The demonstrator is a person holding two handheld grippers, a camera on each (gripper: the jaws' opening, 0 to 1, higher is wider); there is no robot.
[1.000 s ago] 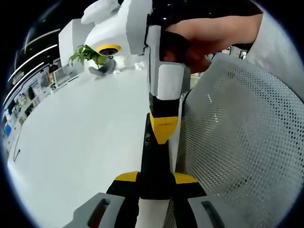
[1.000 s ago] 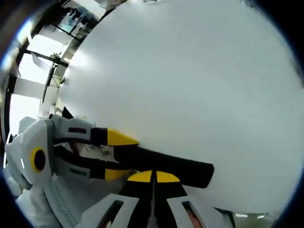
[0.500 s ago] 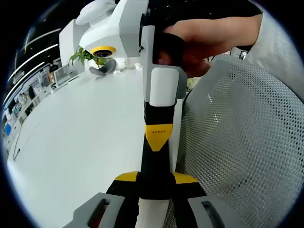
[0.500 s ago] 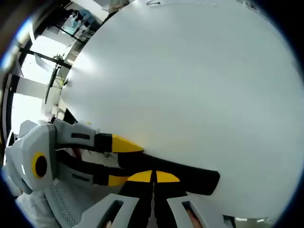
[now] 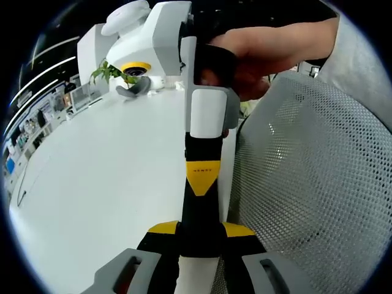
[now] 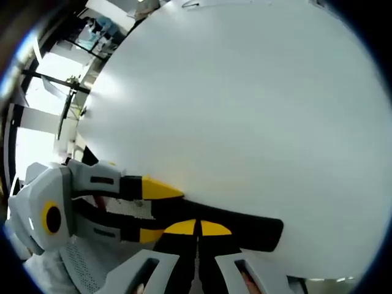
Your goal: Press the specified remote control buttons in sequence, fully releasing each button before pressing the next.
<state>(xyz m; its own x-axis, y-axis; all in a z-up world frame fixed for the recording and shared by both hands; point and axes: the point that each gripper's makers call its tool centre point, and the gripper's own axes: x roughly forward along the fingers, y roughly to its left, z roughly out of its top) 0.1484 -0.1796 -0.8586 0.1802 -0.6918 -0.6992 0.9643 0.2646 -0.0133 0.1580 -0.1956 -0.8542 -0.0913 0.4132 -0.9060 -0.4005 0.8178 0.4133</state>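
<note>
The long black bar-shaped remote control [image 6: 226, 222] lies across the right gripper view, held at one end between the yellow-tipped jaws of the left hand-held gripper [image 6: 150, 208], which enters from the left; in the left gripper view the same black remote control [image 5: 199, 208] runs straight up from between that gripper's own jaws, above the plain white tabletop [image 5: 104, 177]. Its button face cannot be made out in either view. Over the last second the right hand-held gripper [image 5: 201, 177] has slid a little back along the remote, its yellow tip now sitting slightly nearer the left gripper's jaws, and between half a second ago and now almost nothing moves. That reads as a pause on or just off a button; whether the tip is pressing or released cannot be told. The right hand-held gripper's own jaws stand closed together, yellow tips touching, apparently used as a poking point and holding nothing. A person's hand [image 5: 269, 49] grips the right gripper's white body from above, angled down at the remote, beside a grey mesh chair back [image 5: 312, 184].
</note>
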